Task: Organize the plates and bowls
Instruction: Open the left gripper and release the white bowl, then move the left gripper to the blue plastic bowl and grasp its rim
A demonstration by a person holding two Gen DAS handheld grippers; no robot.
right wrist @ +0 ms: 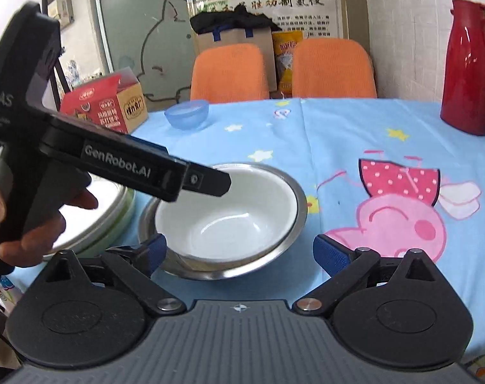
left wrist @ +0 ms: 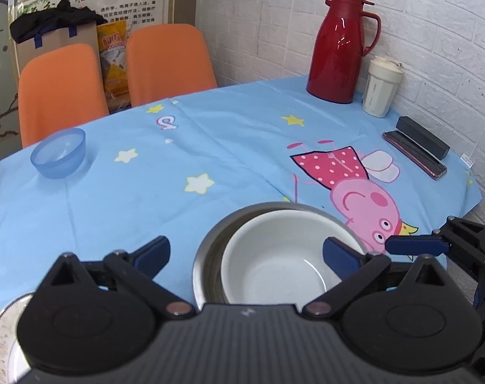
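Observation:
A white bowl (left wrist: pixel 274 256) sits nested inside a steel bowl (left wrist: pixel 204 256) on the blue tablecloth, also seen in the right wrist view as white bowl (right wrist: pixel 226 217) in steel bowl (right wrist: pixel 284 243). My left gripper (left wrist: pixel 248 249) is open just above the bowls, holding nothing. My right gripper (right wrist: pixel 239 249) is open and empty, its fingers either side of the steel bowl's near rim. A blue plastic bowl (left wrist: pixel 59 153) stands apart at the far left, and shows in the right wrist view (right wrist: pixel 187 114). A patterned plate (left wrist: pixel 2 339) lies at the near left.
A red thermos jug (left wrist: pixel 338 48), a white cup (left wrist: pixel 381 86) and a black case (left wrist: pixel 418 150) stand by the brick wall. A red carton (right wrist: pixel 104 105) and a round green-sided tin (right wrist: pixel 104 217) sit left. Two orange chairs (left wrist: pixel 114 73) stand behind the table.

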